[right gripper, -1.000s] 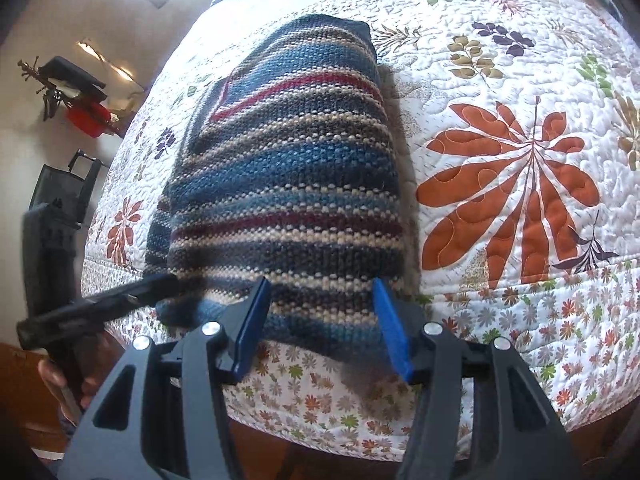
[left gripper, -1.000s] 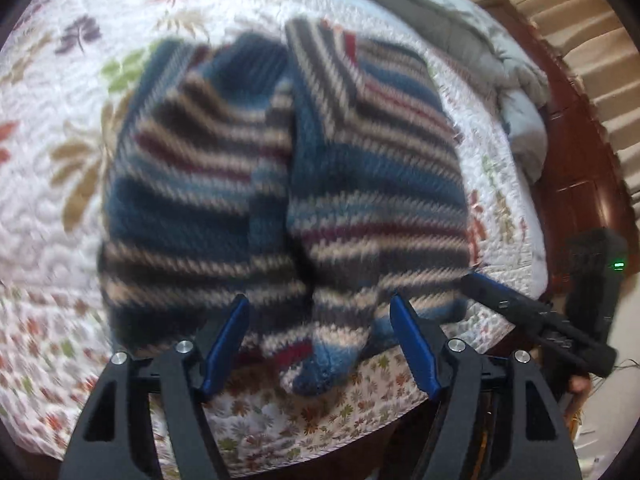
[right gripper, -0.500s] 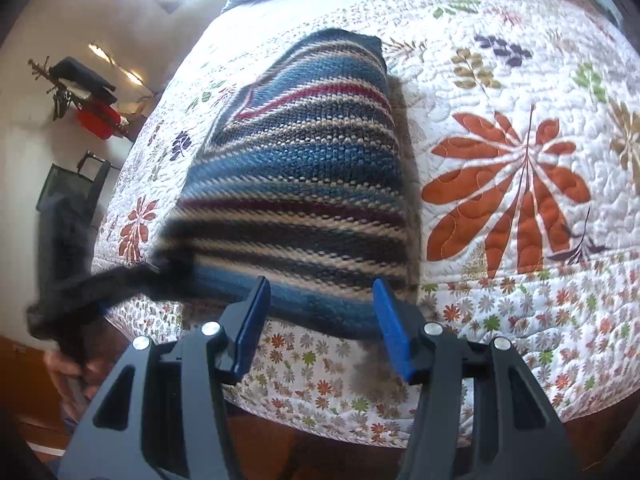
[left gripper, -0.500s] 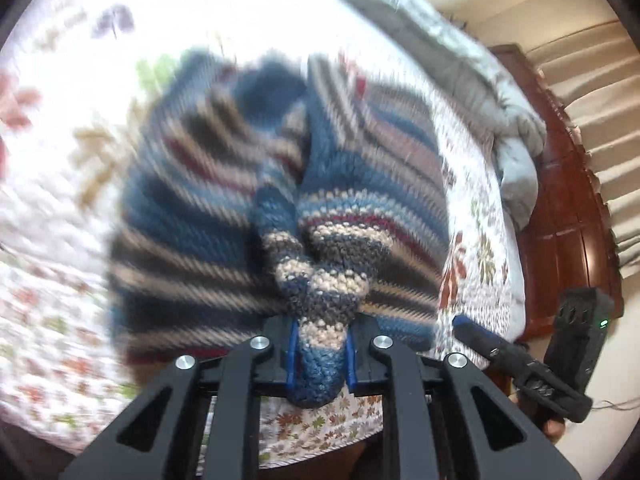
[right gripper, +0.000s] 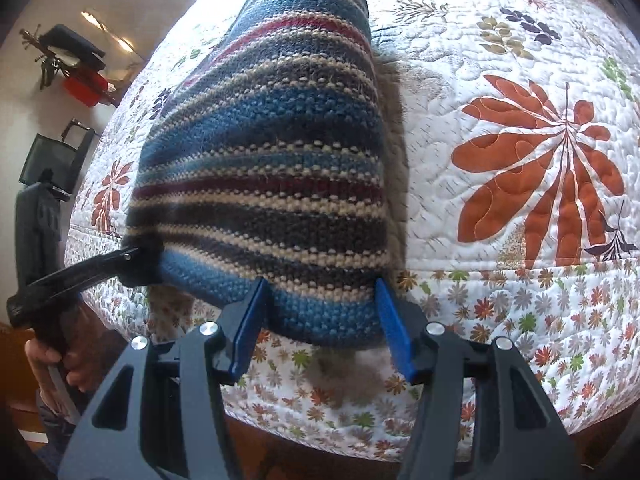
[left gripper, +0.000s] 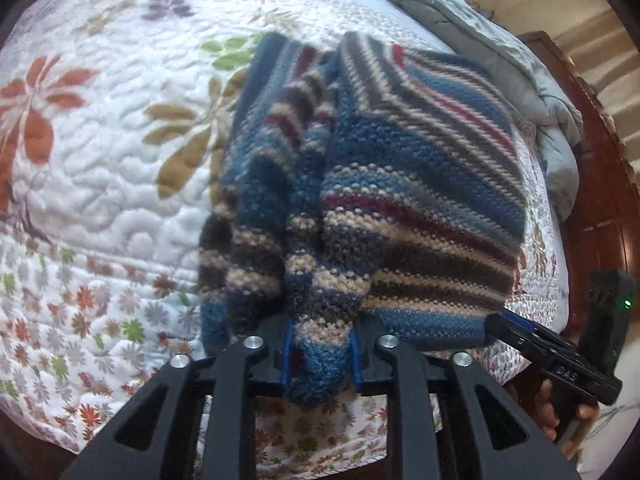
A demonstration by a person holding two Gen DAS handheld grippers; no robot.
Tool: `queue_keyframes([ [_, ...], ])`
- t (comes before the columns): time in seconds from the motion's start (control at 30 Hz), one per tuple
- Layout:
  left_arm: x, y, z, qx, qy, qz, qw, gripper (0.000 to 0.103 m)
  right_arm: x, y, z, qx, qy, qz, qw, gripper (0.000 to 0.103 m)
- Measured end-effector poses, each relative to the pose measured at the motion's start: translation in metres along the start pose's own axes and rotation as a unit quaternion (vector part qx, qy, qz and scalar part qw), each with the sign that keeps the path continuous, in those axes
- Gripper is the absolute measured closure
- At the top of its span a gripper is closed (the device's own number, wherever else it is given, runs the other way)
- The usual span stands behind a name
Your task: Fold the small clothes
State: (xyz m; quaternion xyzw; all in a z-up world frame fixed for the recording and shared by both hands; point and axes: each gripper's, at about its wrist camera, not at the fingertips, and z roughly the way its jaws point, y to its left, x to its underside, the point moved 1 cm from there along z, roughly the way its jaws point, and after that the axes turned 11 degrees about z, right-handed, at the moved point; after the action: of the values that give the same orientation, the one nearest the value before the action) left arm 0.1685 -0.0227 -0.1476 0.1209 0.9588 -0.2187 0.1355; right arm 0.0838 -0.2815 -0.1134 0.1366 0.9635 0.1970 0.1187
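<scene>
A striped knit sweater [left gripper: 400,200] in blue, beige, grey and dark red lies folded lengthwise on the floral quilt [left gripper: 100,160], its hem at the bed's near edge. My left gripper [left gripper: 320,356] has a thick bunch of the hem between its blue pads; its jaws are opening a little while the knit still fills the gap. In the right wrist view the sweater [right gripper: 272,160] runs away from me. My right gripper [right gripper: 320,320] stands open astride the hem's right corner without pinching it. The left gripper [right gripper: 136,256] shows at the hem's left corner.
A grey duvet [left gripper: 500,60] is heaped at the head of the bed beside dark wooden furniture [left gripper: 600,220]. The quilt [right gripper: 500,60] drops off at the near edge. By the wall stand a black case [right gripper: 52,160] and a red item [right gripper: 84,88].
My left gripper went from wide open to closed on a bunch of the hem, and the left half of the sweater has gathered. My right gripper moved in until the hem lies between its fingers.
</scene>
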Motion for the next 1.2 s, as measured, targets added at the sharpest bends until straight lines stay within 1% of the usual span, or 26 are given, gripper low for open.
queue_keyframes([
  [0.03,-0.003,-0.003,-0.004,-0.006,0.0,0.007,1.0,0.07,-0.001,-0.001,-0.001,-0.002,0.001,0.001,1.0,0.047],
  [0.1,-0.012,-0.006,-0.012,-0.023,-0.005,0.023,0.9995,0.058,-0.002,-0.001,-0.003,-0.007,0.0,0.003,1.0,0.047],
  [0.13,-0.015,-0.008,-0.017,-0.029,-0.009,0.028,0.9991,0.054,-0.003,-0.001,-0.005,-0.008,-0.001,0.002,1.0,0.046],
  [0.17,-0.018,-0.009,-0.022,-0.031,-0.015,0.032,0.9989,0.048,-0.003,-0.001,-0.005,-0.008,-0.002,0.001,1.0,0.046],
  [0.2,-0.025,-0.01,-0.025,-0.03,-0.021,0.036,0.9987,0.043,-0.004,-0.001,-0.006,-0.009,-0.002,0.001,1.0,0.045],
  [0.33,-0.056,-0.009,-0.027,-0.046,-0.029,0.051,0.9972,0.042,-0.004,-0.001,-0.005,-0.007,-0.003,-0.001,1.0,0.044],
  [0.37,-0.064,-0.007,-0.023,-0.045,-0.026,0.047,0.9975,0.042,-0.004,-0.001,-0.005,-0.007,-0.003,-0.001,1.0,0.044],
  [0.43,-0.08,-0.008,-0.014,-0.02,-0.016,0.041,0.9988,0.042,-0.005,-0.001,-0.005,-0.009,-0.002,-0.001,1.0,0.044],
  [0.47,-0.087,-0.01,-0.011,-0.015,-0.016,0.041,0.9989,0.042,-0.006,-0.002,-0.006,-0.011,-0.002,-0.001,1.0,0.044],
  [0.57,-0.103,-0.015,0.0,-0.022,-0.011,0.057,0.998,0.042,-0.009,-0.002,-0.009,-0.012,-0.006,-0.006,1.0,0.044],
  [0.67,-0.116,-0.019,0.013,-0.017,-0.001,0.061,0.998,0.043,-0.016,0.001,-0.021,-0.012,-0.017,-0.017,1.0,0.044],
  [0.8,-0.119,-0.009,0.024,0.0,0.013,0.054,0.9985,0.042,-0.029,0.007,-0.026,-0.003,-0.023,-0.031,0.999,0.044],
  [0.9,-0.122,-0.009,0.031,0.008,0.018,0.05,0.9985,0.042,-0.036,0.012,-0.024,0.001,-0.025,-0.037,0.999,0.044],
  [1.0,-0.123,-0.004,0.034,0.015,0.023,0.045,0.9986,0.038,-0.04,0.015,-0.02,-0.002,-0.023,-0.039,0.999,0.044],
  [1.13,-0.123,0.004,0.035,0.033,0.024,0.039,0.9984,0.038,-0.042,0.016,-0.014,0.001,-0.019,-0.037,0.999,0.044],
  [1.2,-0.123,0.007,0.038,0.05,0.028,0.03,0.9979,0.039,-0.044,0.015,-0.012,0.002,-0.018,-0.036,0.999,0.044],
])
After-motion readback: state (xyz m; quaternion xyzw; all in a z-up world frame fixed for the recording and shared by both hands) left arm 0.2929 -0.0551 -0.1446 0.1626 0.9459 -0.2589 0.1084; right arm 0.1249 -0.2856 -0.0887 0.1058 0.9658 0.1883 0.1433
